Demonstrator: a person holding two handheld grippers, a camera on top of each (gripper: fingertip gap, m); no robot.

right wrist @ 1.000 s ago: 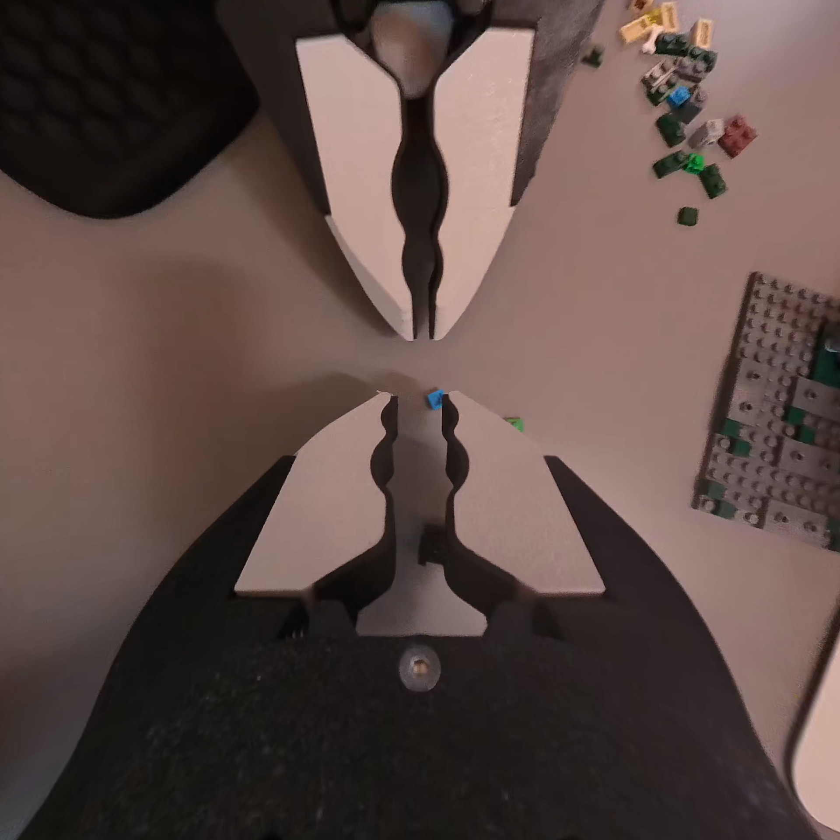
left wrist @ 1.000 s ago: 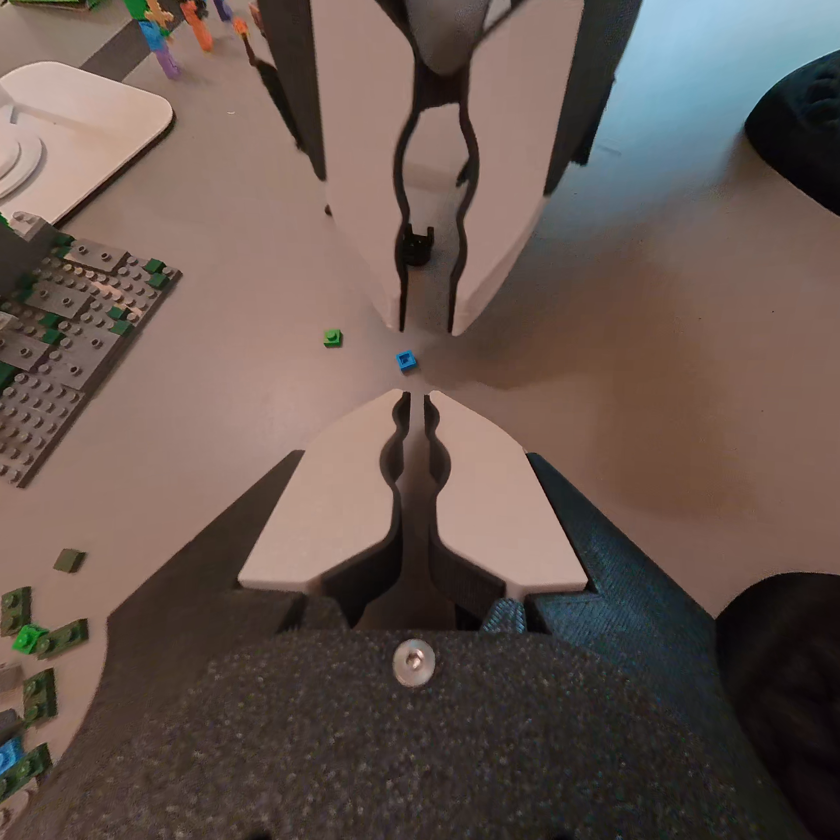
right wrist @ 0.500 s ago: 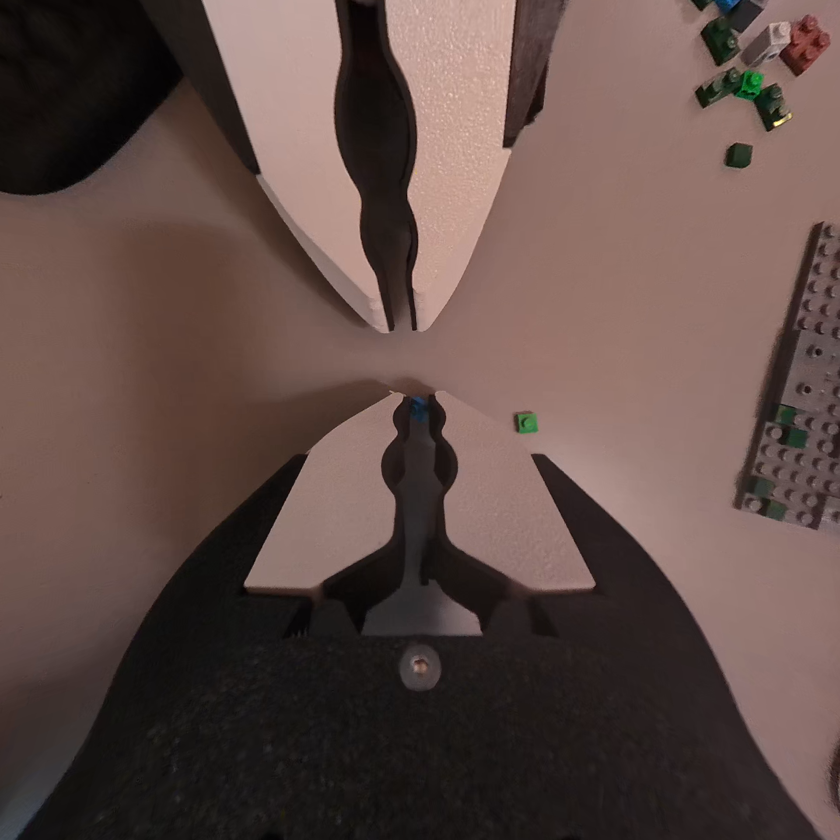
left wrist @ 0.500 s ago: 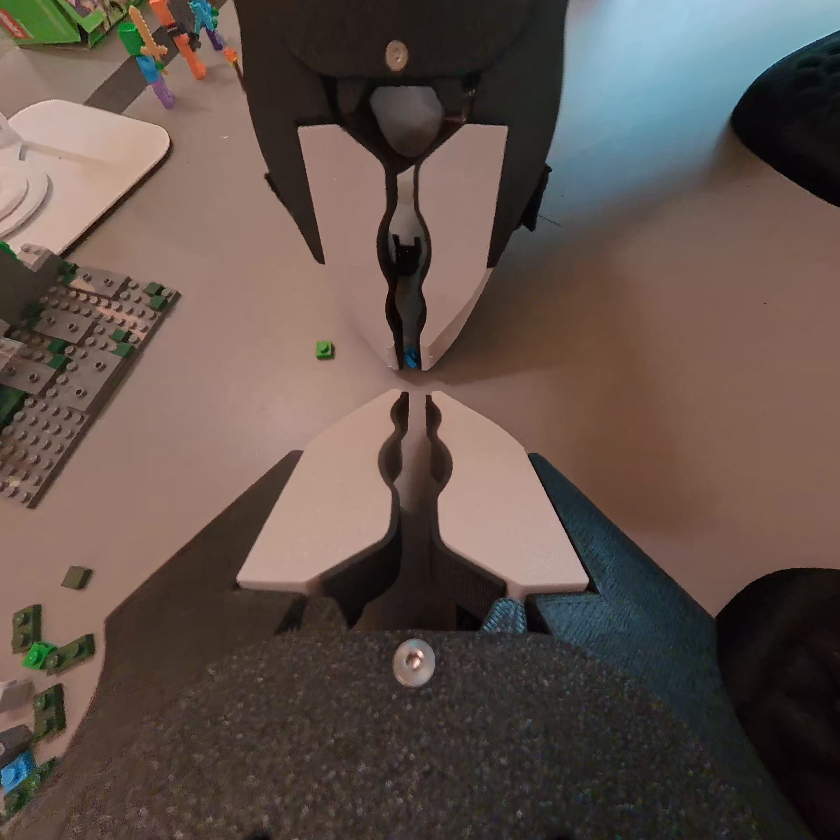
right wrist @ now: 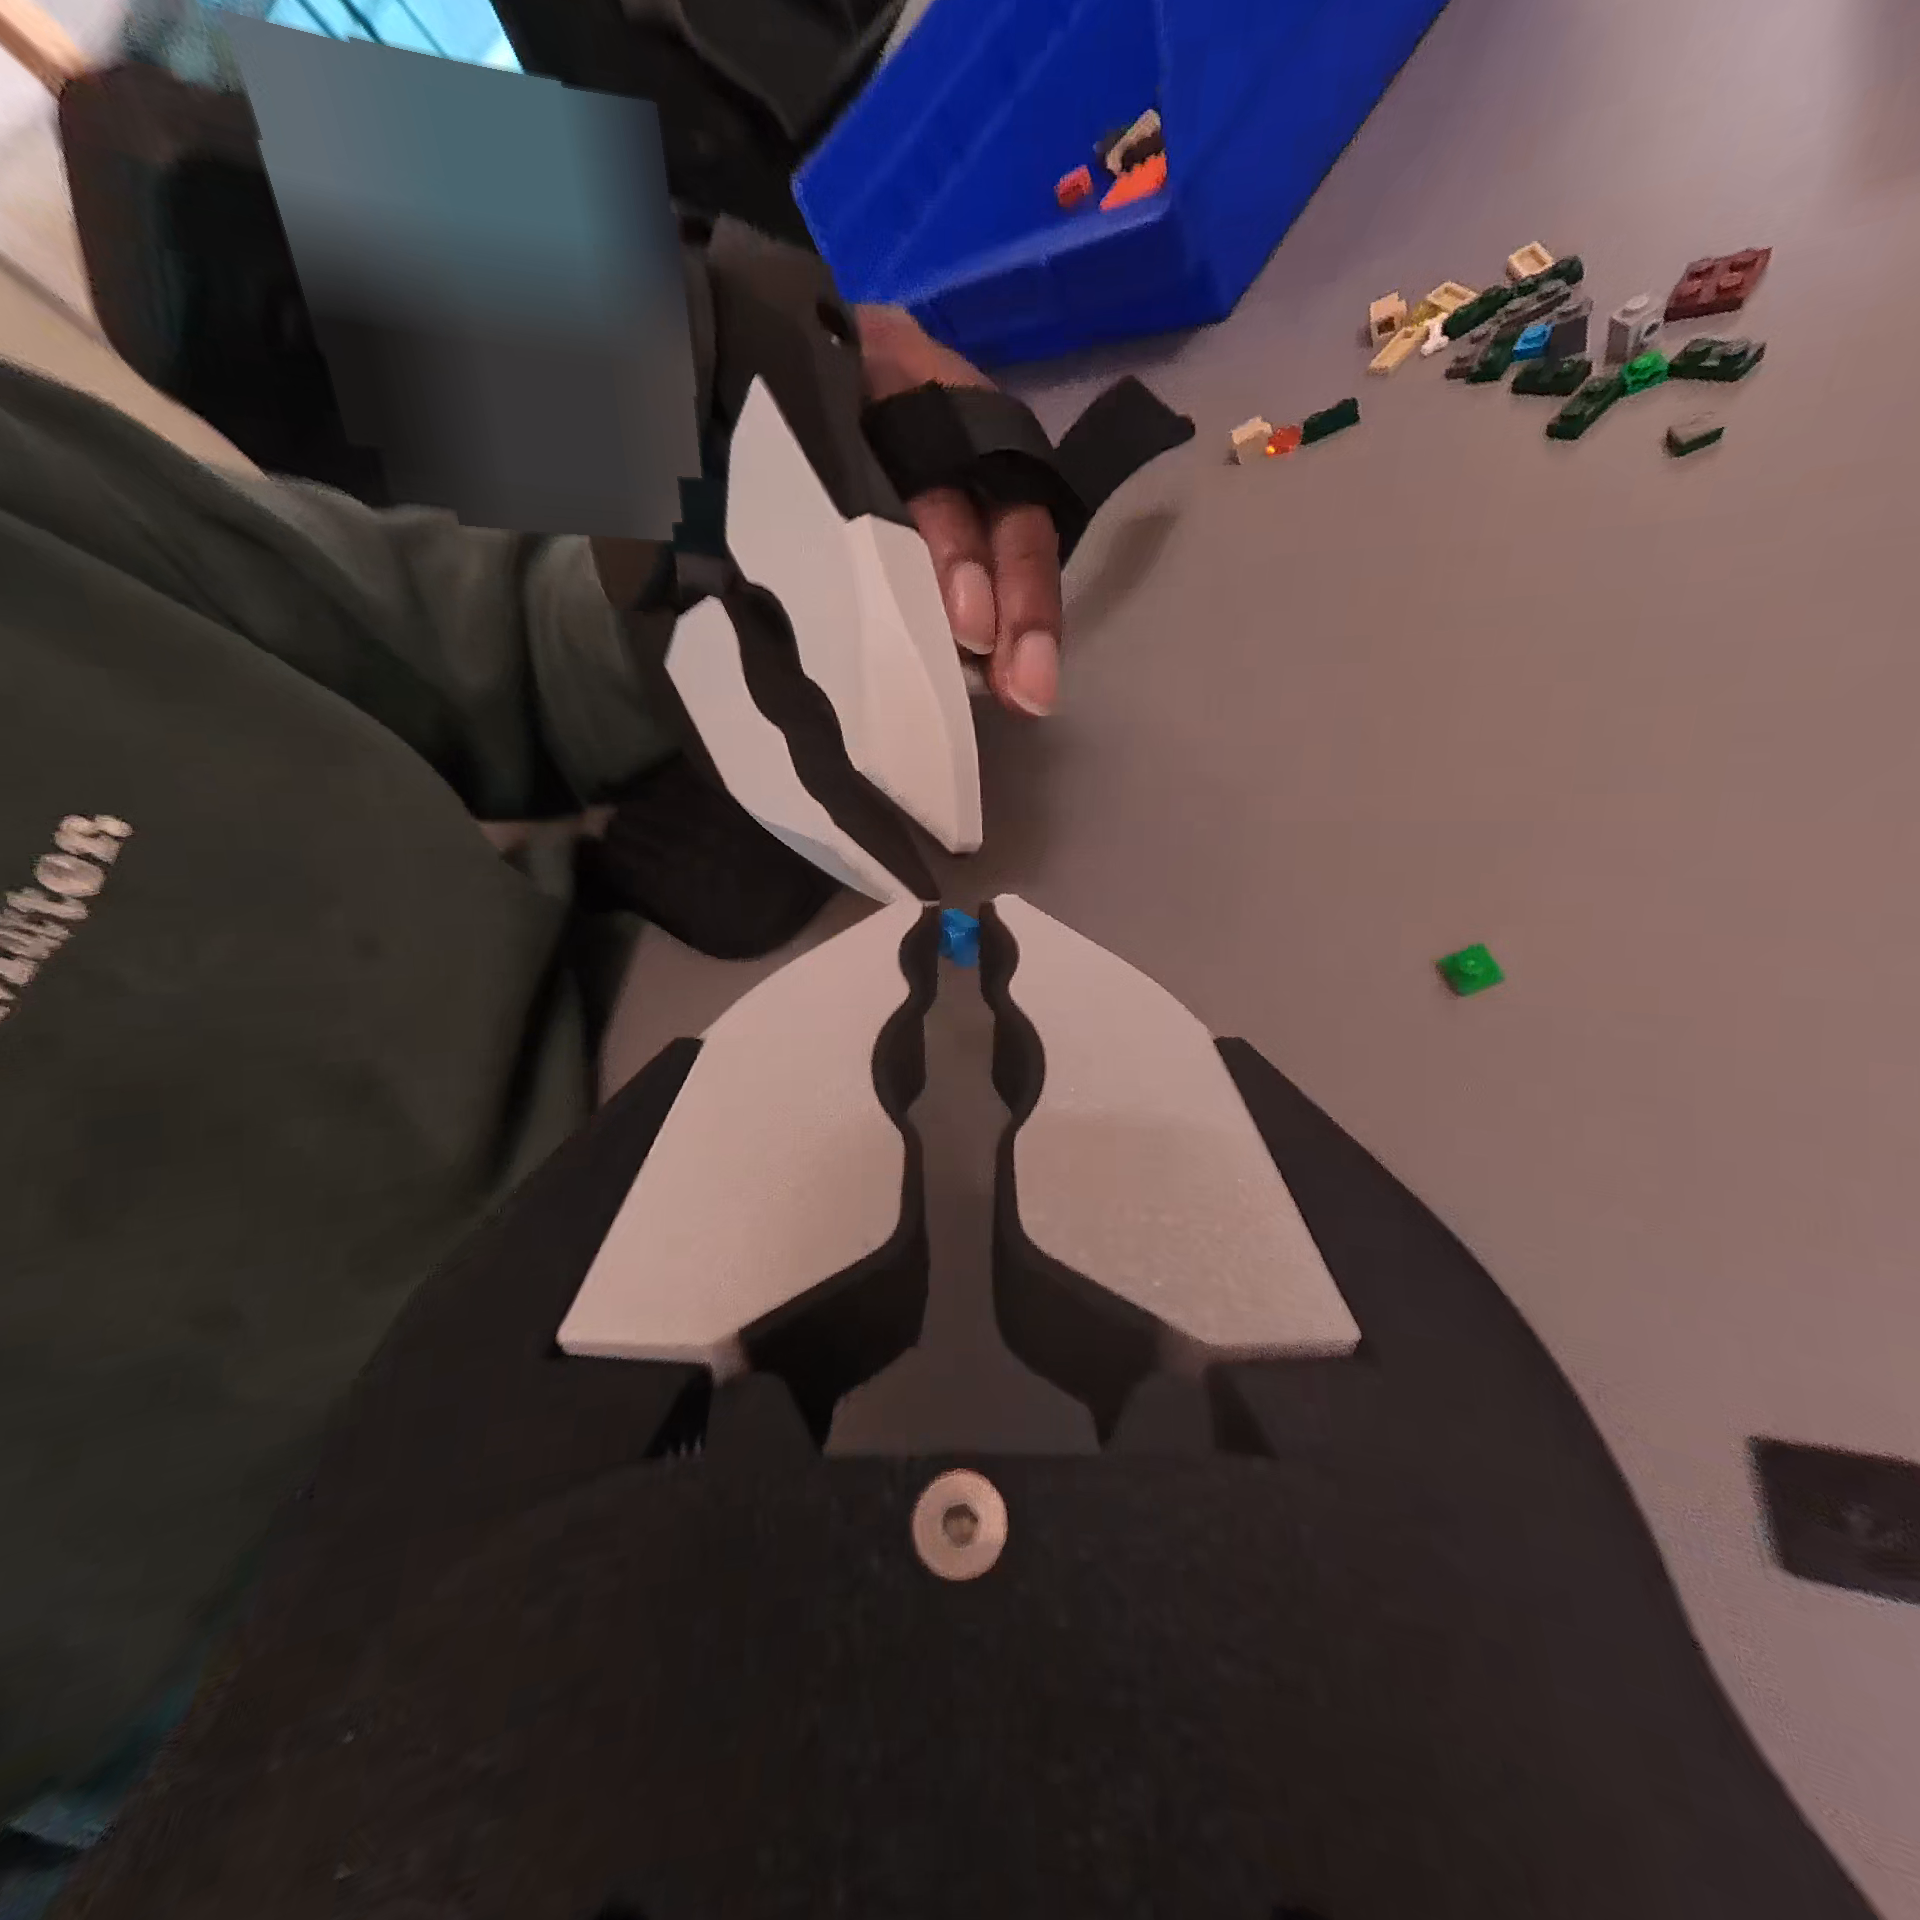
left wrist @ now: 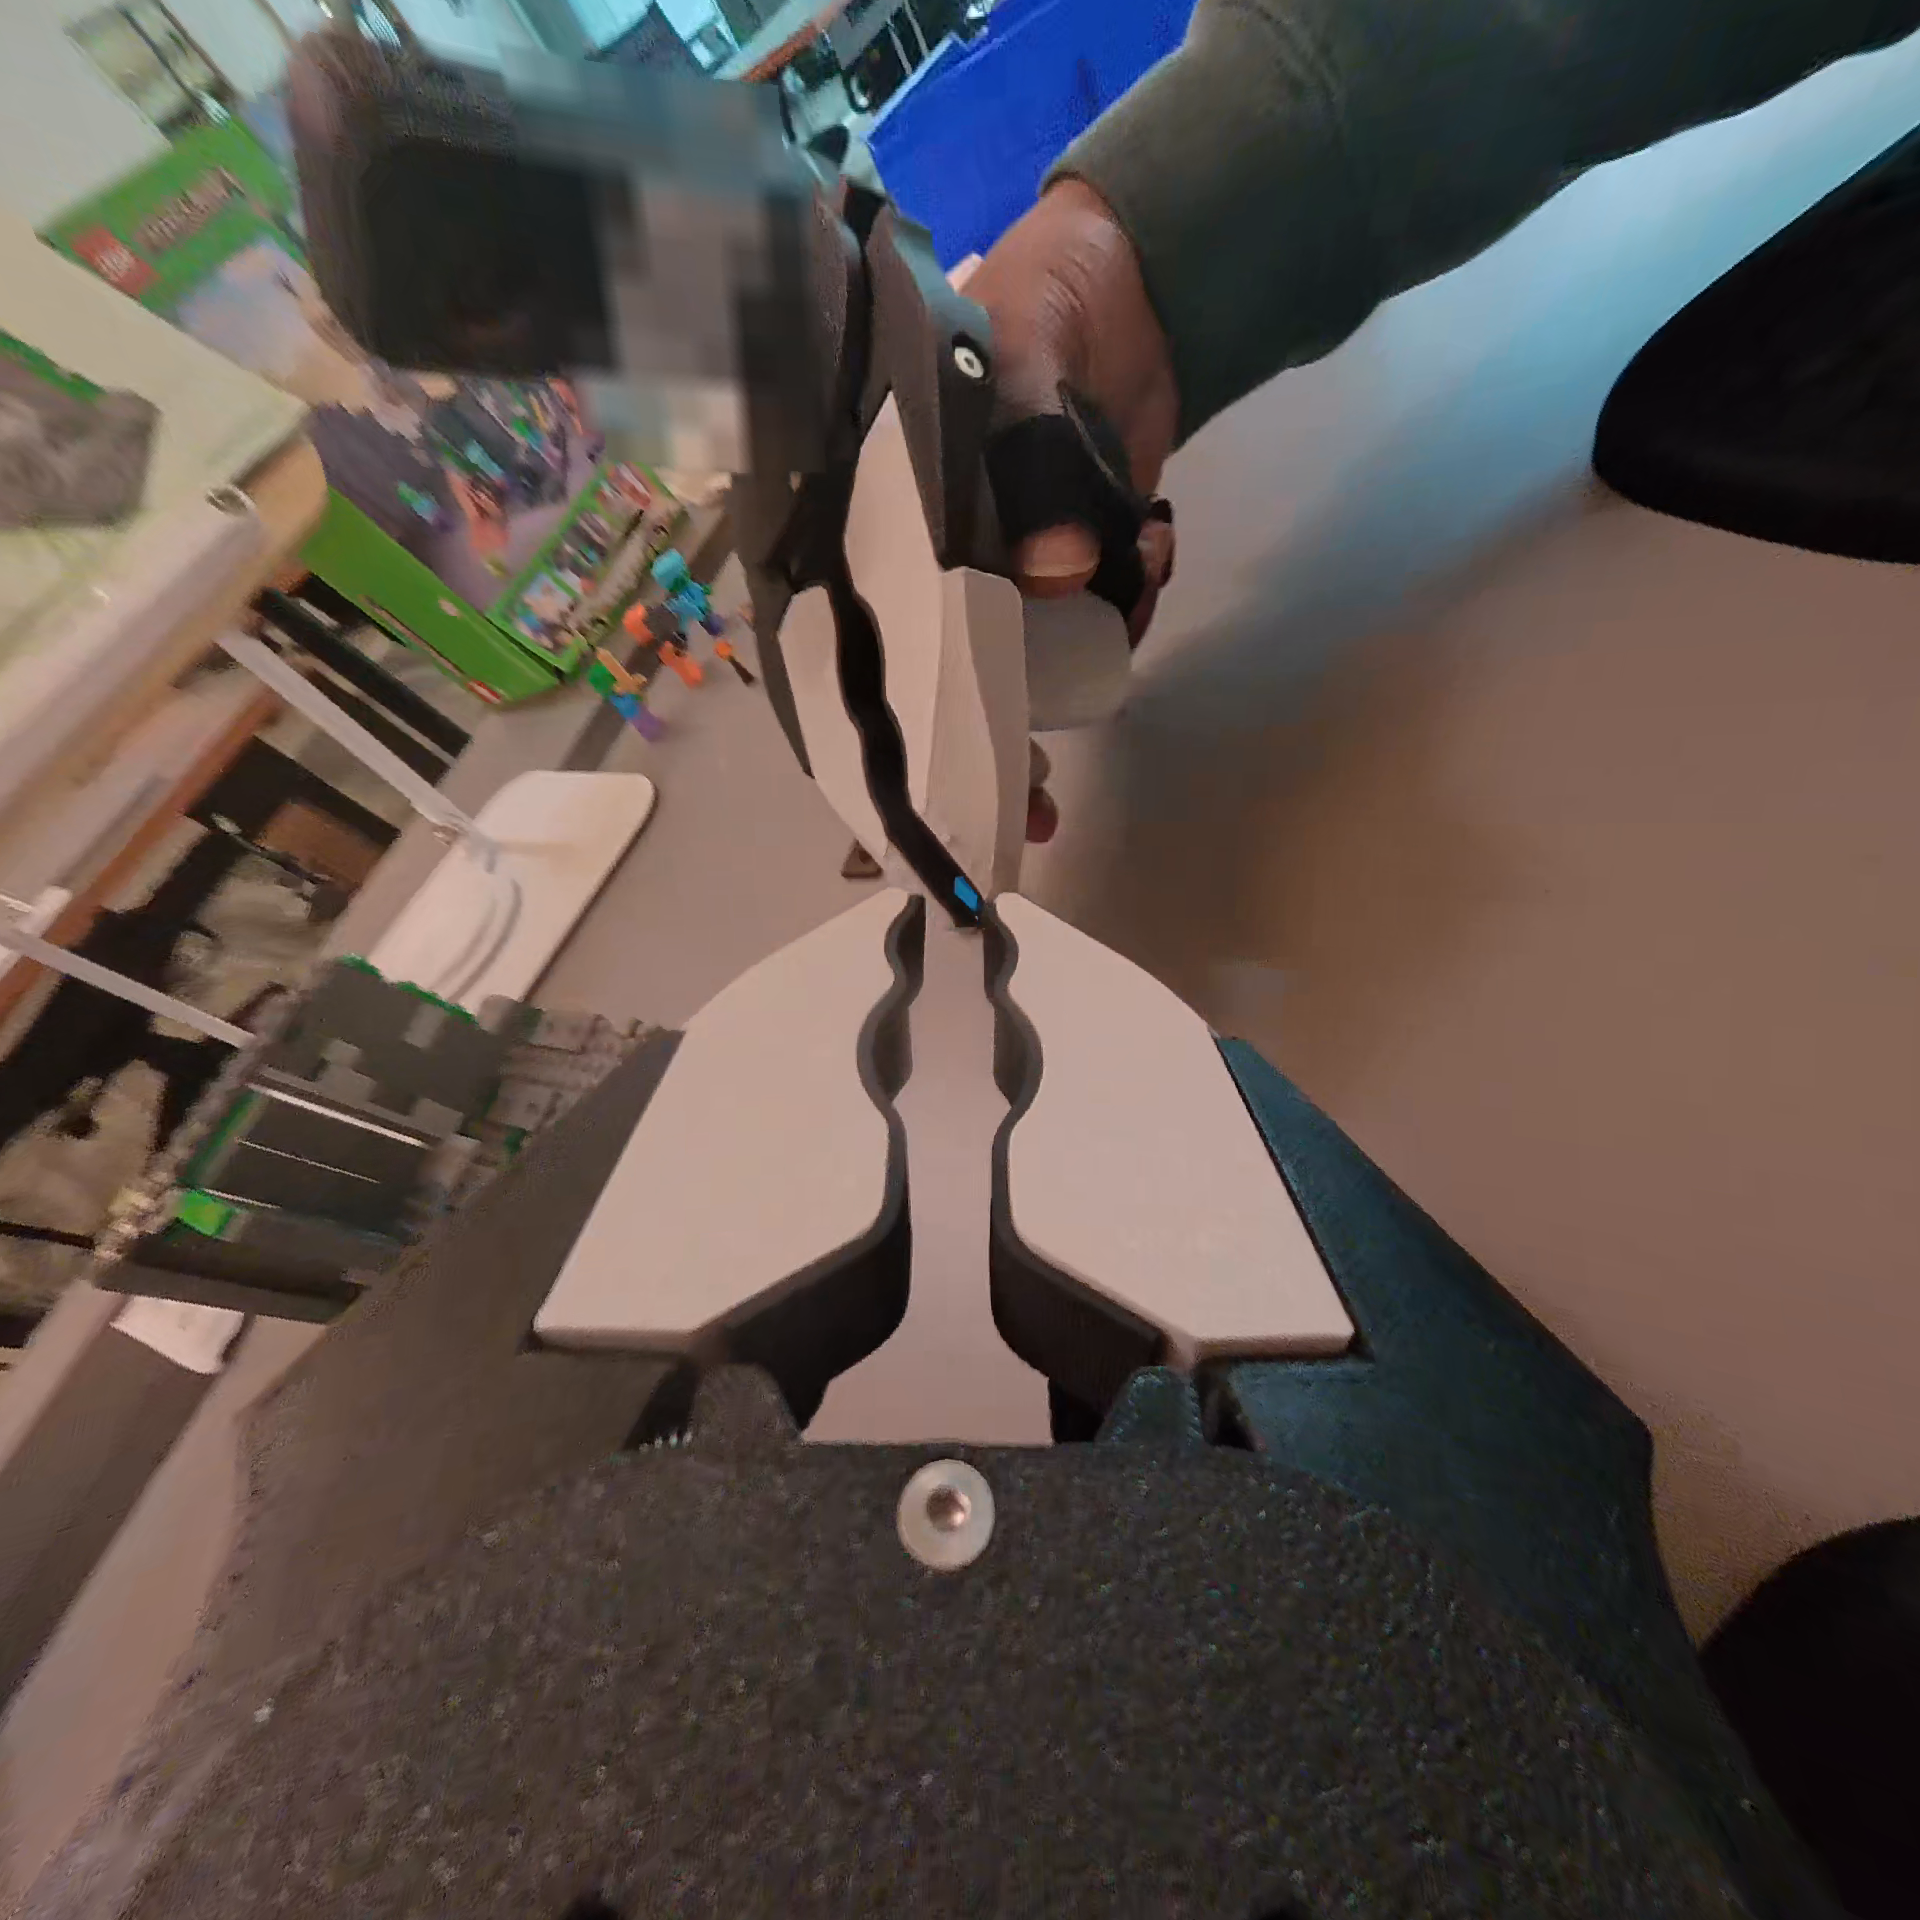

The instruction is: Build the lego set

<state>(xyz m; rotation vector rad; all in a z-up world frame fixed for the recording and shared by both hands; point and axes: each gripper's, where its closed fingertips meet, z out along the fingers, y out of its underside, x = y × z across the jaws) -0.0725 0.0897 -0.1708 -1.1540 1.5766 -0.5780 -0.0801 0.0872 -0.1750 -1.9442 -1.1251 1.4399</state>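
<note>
The right gripper (right wrist: 958,920) pinched a small blue brick (right wrist: 958,935) at its fingertips, tip-to-tip with the slightly parted, empty left gripper (left wrist: 951,920).

Grey table (right wrist: 1455,727), blue bin (right wrist: 1039,156)

Both wrist views sit close behind their own gripper, tilted low over the grey bench (right wrist: 1455,727). They face each other tip to tip: each shows the opposite gripper and the blue stud piece (right wrist: 958,937) (left wrist: 966,891) between the tips.
</note>
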